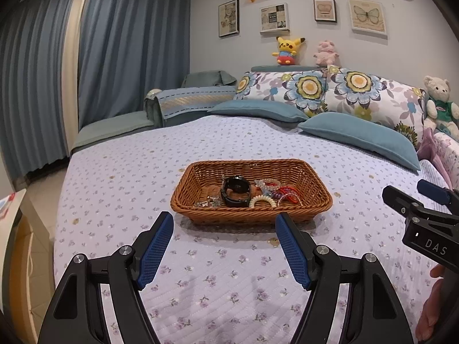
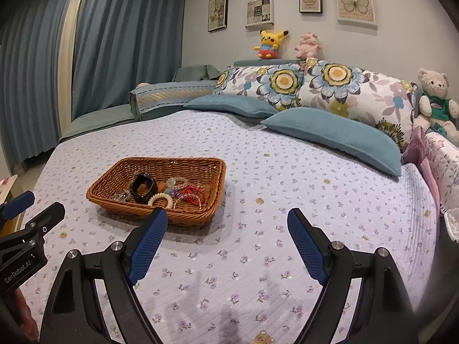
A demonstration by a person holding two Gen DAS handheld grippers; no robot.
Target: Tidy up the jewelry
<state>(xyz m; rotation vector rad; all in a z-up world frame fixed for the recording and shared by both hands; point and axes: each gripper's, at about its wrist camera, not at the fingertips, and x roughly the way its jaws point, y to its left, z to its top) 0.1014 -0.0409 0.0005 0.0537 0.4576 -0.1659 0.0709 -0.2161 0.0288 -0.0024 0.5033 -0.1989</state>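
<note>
A brown wicker basket [image 1: 189, 200] [image 2: 212, 183] sits on the flowered bedspread. In it lie a black watch [image 1: 235, 191] [image 2: 142, 188], a cream coil hair tie [image 1: 263, 200] [image 2: 161, 199], red bands [image 1: 288, 194] [image 2: 194, 194], clear bead bracelets [image 1: 266, 184] [image 2: 176, 182] and a silvery chain piece [image 1: 208, 201] [image 2: 120, 195]. My left gripper [image 1: 225, 219] is open and empty, just in front of the basket. My right gripper [image 2: 228, 215] is open and empty, to the right of the basket's front corner. Each gripper shows at the edge of the other's view.
Blue cushions [image 1: 358, 137] and flowered pillows [image 1: 315, 89] line the head of the bed. Plush toys sit behind them and a teddy bear [image 1: 439, 100] at the right. A grey-green sofa [image 1: 114, 126] and blue curtains stand at the left.
</note>
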